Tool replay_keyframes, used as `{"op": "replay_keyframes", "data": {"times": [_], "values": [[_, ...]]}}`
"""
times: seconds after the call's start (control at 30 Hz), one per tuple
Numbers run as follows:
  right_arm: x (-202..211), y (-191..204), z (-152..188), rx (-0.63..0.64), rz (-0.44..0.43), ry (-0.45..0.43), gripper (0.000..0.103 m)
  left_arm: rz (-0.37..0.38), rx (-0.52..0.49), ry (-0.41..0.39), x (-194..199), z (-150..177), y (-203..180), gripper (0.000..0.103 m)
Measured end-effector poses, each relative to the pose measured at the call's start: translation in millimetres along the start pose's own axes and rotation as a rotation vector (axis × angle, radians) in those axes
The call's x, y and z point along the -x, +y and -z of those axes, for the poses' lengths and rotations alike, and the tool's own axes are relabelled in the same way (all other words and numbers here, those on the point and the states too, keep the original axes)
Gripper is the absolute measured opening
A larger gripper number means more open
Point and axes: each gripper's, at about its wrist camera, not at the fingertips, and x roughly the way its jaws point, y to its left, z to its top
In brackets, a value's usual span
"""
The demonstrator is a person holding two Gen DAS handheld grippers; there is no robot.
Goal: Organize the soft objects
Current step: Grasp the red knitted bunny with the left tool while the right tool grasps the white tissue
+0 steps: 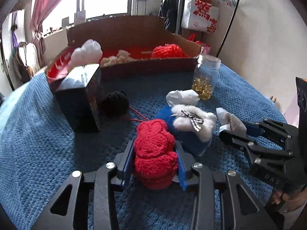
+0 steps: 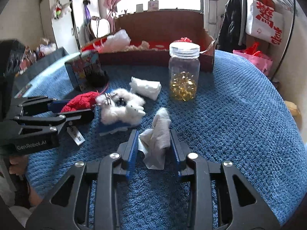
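Now the left gripper (image 1: pixel 155 156) has its jaws closed on a red knitted plush toy (image 1: pixel 154 153), which fills the space between the two blue pads just above the blue fuzzy blanket (image 1: pixel 48 143). The right gripper (image 2: pixel 153 147) has its jaws around a crumpled white cloth (image 2: pixel 157 136); the right pad touches the cloth, but whether the left pad presses it I cannot tell.

Just beside the red toy, toward the middle of the blanket, lies a white fluffy plush animal with a checked ribbon (image 1: pixel 193 121) on top of a blue soft piece (image 1: pixel 165 115). A folded white cloth bundle (image 2: pixel 145 88) lies near it, toward the far edge. A clear glass jar with golden pieces inside (image 2: pixel 183 72) stands upright farther back, and a dark printed box (image 1: pixel 80 99) stands to the left with a black fuzzy ball (image 1: pixel 114 104) touching it. Along the far edge sits a brown cardboard box (image 1: pixel 134 30) with red yarn (image 1: pixel 168 50) and white stuffing (image 1: pixel 87 52) inside.
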Motion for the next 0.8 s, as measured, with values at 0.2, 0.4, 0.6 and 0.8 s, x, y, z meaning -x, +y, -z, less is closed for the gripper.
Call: {"op": "replay_keyframes", "data": {"times": [0.2,0.4,0.6,0.8], "values": [[8.0,-2.1,3.2,-0.016,-0.029,-0.020,0.029,0.009,0.007,0.011,7.9,9.4,0.8,0.041],[11.9,1.4,1.4,-0.010,-0.040,-0.028,0.029,0.010,0.001,0.007,13.0,7.8,0.2,0.041],[15.0,4.4,-5.5,0.004,-0.085,-0.028,0.029,0.081,-0.010,0.010,15.6,-4.5,-1.9,0.041],[10.4,3.5,-25.7,0.007,-0.187,-0.015,0.029,0.159,-0.009,0.031,10.1,-26.1,3.3,0.041]]}}
